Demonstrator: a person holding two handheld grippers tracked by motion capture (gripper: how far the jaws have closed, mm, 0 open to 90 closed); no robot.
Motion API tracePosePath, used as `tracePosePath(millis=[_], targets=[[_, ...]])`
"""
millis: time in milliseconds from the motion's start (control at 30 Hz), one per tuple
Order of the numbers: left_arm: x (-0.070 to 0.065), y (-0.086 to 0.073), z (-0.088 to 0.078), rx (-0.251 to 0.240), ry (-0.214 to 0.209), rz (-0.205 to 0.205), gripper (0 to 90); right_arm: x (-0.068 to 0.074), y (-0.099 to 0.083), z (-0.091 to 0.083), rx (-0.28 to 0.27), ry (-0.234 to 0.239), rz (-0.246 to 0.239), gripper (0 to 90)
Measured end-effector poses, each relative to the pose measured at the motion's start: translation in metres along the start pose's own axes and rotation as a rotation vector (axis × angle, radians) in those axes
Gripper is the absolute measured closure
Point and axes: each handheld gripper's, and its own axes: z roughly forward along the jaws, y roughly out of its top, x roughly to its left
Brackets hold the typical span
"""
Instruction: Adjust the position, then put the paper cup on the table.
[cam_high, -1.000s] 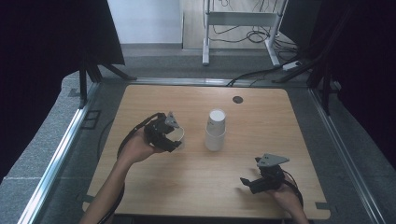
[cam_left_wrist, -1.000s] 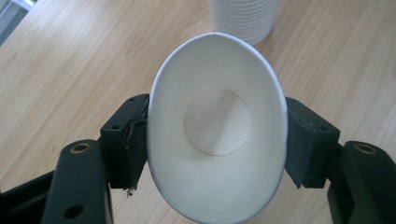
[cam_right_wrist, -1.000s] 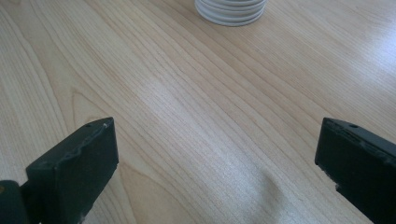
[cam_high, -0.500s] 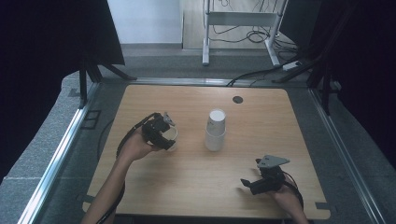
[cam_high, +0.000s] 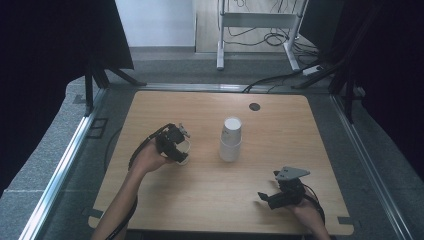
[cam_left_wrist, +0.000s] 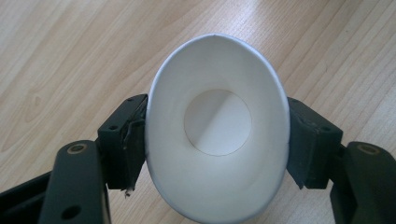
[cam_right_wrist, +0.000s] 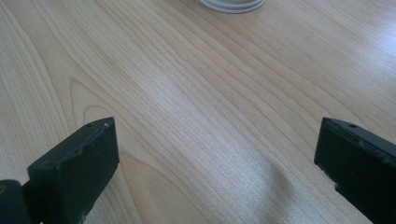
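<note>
We found the white paper cup (cam_left_wrist: 215, 130) squeezed oval in the left gripper (cam_high: 172, 144), at nine o'clock from the cup stack (cam_high: 231, 140). The right gripper (cam_high: 283, 192), jaws wide, sat at five o'clock on the table (cam_high: 200, 195).

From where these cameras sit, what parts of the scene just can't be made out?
- Held paper cup, left gripper view: its outer wall is hidden by its own rim, the lower rim cut off by the frame's bottom edge.
- Stack of cups, high view: too small to count; in the right gripper view the top edge cuts off all but its base.
- Dark round spot on the table, high view: too small to identify.
</note>
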Motion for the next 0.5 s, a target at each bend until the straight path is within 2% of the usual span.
tracePosePath(millis=[200, 333, 433, 500], targets=[[-0.0005, 0.0021, 0.0026, 0.005, 0.001, -0.007, 26.1, -0.0001, -0.0002, -0.0002, 0.0, 0.001, 0.0, 0.1], [-0.0004, 0.0011, 0.0043, -0.029, -0.011, -0.043, 14.8, -0.0005, -0.0001, -0.0011, -0.004, 0.003, 0.0, 0.1], [0.0011, -0.0015, 0.0014, -0.055, -0.019, -0.057, 10.6, -0.0008, -0.0001, -0.0016, -0.004, 0.004, 0.001, 0.1], [0.0029, -0.0034, -0.0032, -0.087, -0.027, -0.081, 7.9, -0.0011, 0.0, -0.0018, -0.005, 0.005, 0.002, 0.1]])
